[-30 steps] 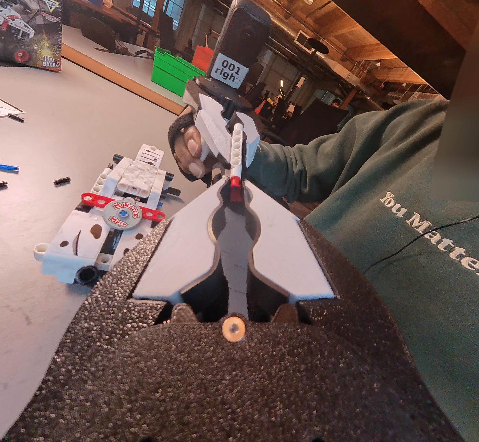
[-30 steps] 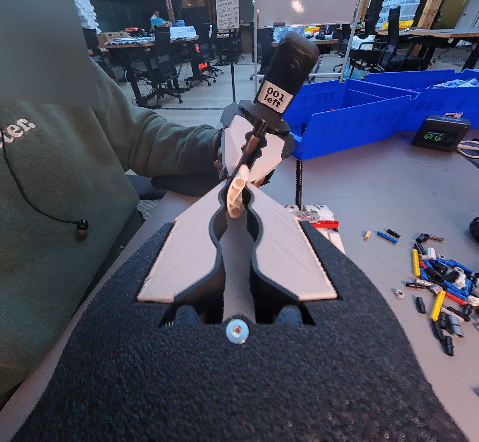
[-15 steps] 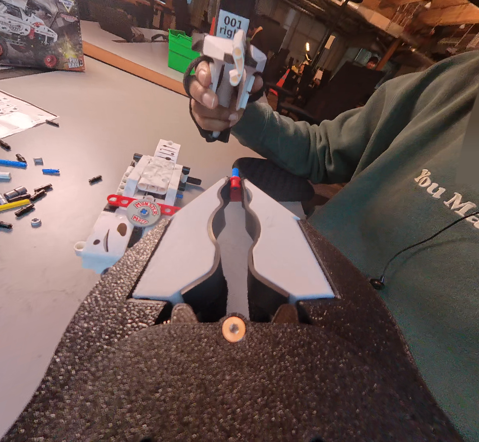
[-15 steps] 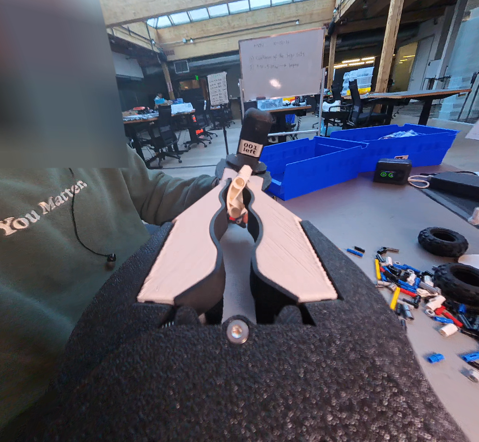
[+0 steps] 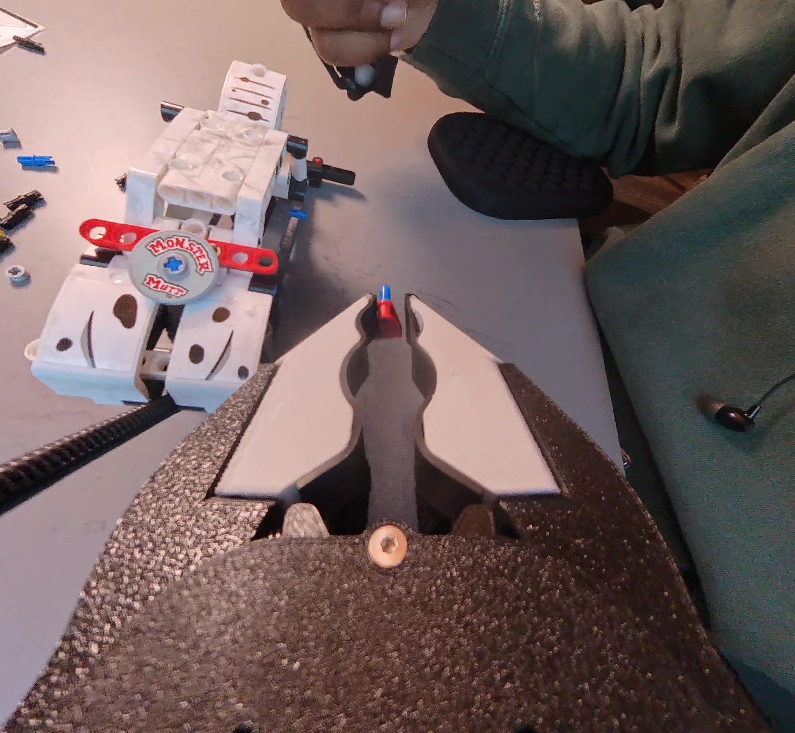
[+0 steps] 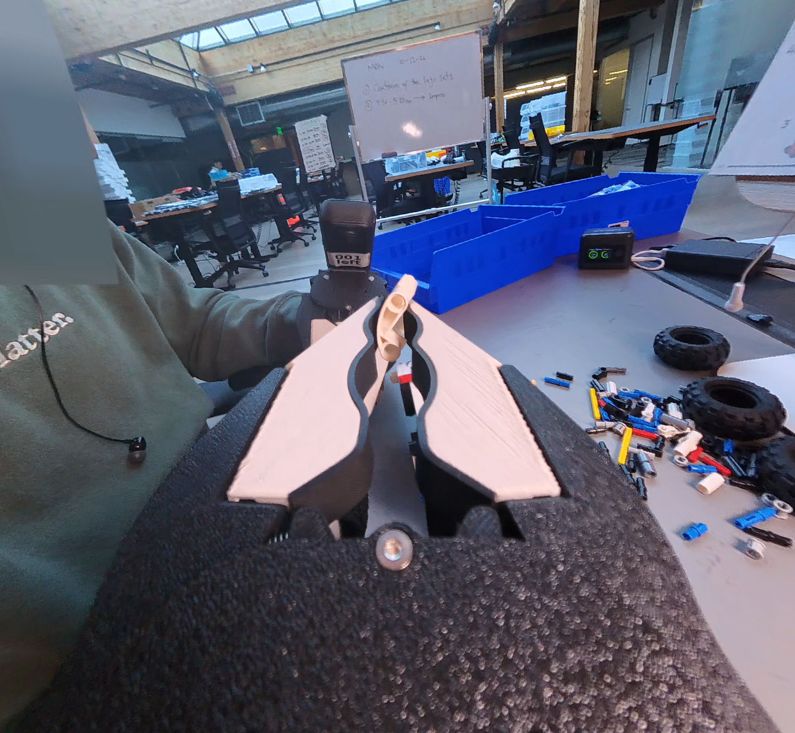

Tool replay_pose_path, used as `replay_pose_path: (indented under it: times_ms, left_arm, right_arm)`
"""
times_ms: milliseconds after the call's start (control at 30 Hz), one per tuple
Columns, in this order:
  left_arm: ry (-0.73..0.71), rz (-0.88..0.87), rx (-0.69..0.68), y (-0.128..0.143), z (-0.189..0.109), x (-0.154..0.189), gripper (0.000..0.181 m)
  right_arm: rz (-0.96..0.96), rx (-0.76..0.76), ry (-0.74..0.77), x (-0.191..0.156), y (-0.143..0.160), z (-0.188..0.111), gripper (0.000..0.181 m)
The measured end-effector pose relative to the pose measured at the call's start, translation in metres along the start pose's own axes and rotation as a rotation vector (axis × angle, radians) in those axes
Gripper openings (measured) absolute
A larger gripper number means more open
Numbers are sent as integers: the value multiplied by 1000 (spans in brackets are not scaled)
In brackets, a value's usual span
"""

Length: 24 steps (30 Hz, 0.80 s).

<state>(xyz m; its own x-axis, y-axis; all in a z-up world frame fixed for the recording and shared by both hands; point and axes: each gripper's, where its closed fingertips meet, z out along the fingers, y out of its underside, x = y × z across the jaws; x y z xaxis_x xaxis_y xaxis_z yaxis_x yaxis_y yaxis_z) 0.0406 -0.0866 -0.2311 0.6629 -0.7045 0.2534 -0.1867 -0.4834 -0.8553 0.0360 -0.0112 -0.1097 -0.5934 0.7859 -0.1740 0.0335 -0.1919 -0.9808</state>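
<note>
In the left wrist view, the left tool pinches a small red piece with a blue tip above the grey table, beside a white toy truck body.

In the right wrist view, the right tool grips a white beam; loose bricks and tyres lie to its right.

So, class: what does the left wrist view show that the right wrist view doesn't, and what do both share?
Only the left wrist view: the white spotted toy truck body on the table, and the left gripper shut on a small red piece.
Only the right wrist view: blue bins, black tyres, a whiteboard, and the right gripper shut on a white beam.
Both: the grey table, the green sleeve, and scattered small parts.
</note>
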Motion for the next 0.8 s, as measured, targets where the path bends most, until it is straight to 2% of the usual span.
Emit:
replay_pose_path:
  times_ms: [200,267,400,467,500,533,600,700,800]
  left_arm:
    - [-8,13,5,0,0,0,20]
    - [-1,14,96,-15,-8,2,22]
    - [57,37,363,-57,-36,14,32]
    - [76,52,414,-65,-42,19,30]
    - [81,61,412,-65,-42,21,24]
    - [82,74,402,-63,-41,22,11]
    - [65,83,392,-63,-44,21,9]
    - [-23,117,378,-69,-61,15,8]
    - [-295,165,401,-81,-119,-9,8]
  right_arm:
    - [-45,-69,-2,-6,12,10,8]
    - [-77,-108,-26,-15,18,15,8]
    - [-87,-157,-118,-41,30,34,8]
    - [-96,-180,-150,-51,38,44,8]
    - [-99,-193,-164,-55,42,49,8]
    - [-104,-204,-178,-59,46,52,8]
    - [-109,-201,-159,-58,45,54,9]
    - [-149,-231,-71,-46,41,50,20]
    - [-201,-285,-24,-42,35,32,29]
